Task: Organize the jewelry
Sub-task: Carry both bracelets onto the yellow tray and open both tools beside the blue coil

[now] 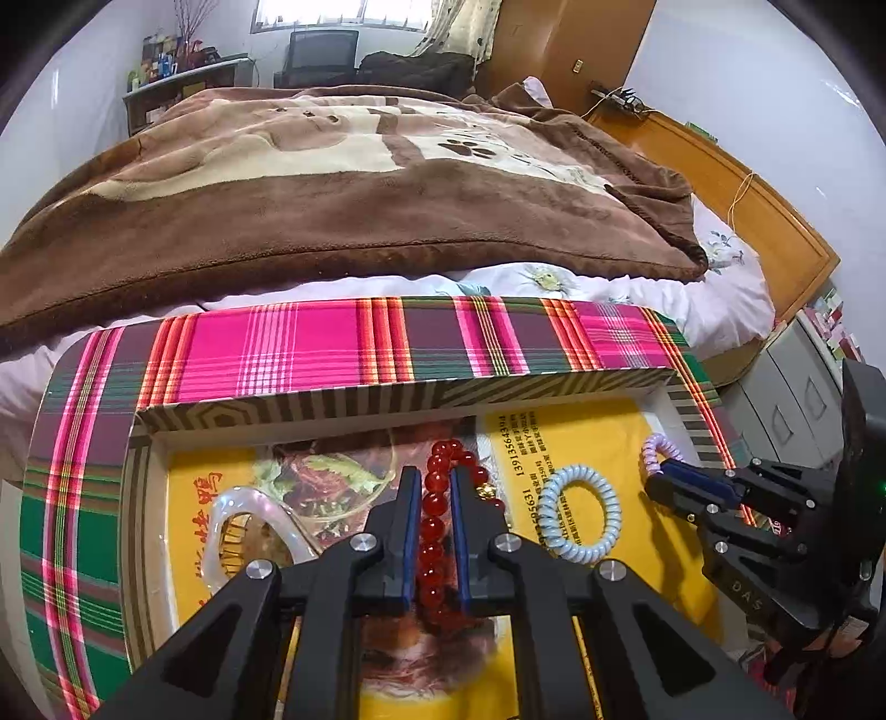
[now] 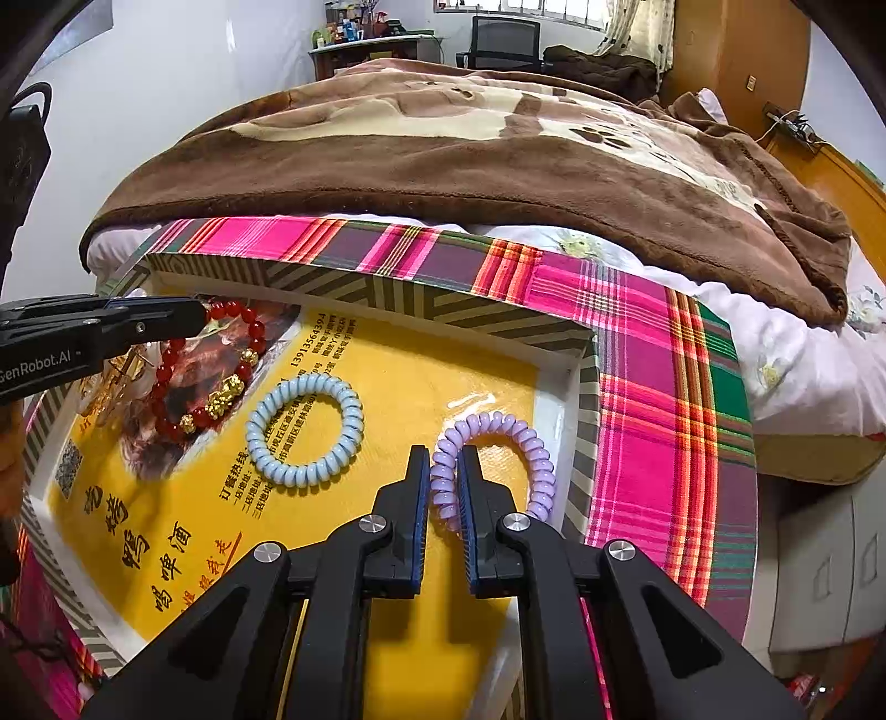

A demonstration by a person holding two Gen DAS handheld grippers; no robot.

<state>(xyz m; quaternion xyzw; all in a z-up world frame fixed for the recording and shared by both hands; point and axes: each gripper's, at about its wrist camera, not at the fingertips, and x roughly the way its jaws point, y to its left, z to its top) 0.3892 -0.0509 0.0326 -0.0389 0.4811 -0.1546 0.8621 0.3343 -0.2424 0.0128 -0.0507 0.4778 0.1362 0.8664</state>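
We are in a bedroom at home. We see a big bed (image 1: 637, 293) with a brown blanket (image 1: 332, 210), a window (image 1: 338, 11) with a curtain (image 1: 459, 27), a chair (image 2: 506, 39), and a shelf (image 1: 183, 77) with bottles.

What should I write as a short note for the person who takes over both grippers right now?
Left gripper: shut on the red bead bracelet with gold charms.
Right gripper: shut on the purple spiral hair tie.
Both lie in the plaid-rimmed tray, on its yellow printed sheet.
The light blue spiral hair tie lies loose between them; a clear glossy bangle sits at the left.
Done: both grasps. Left: moving the pieces; the destination is not visible.
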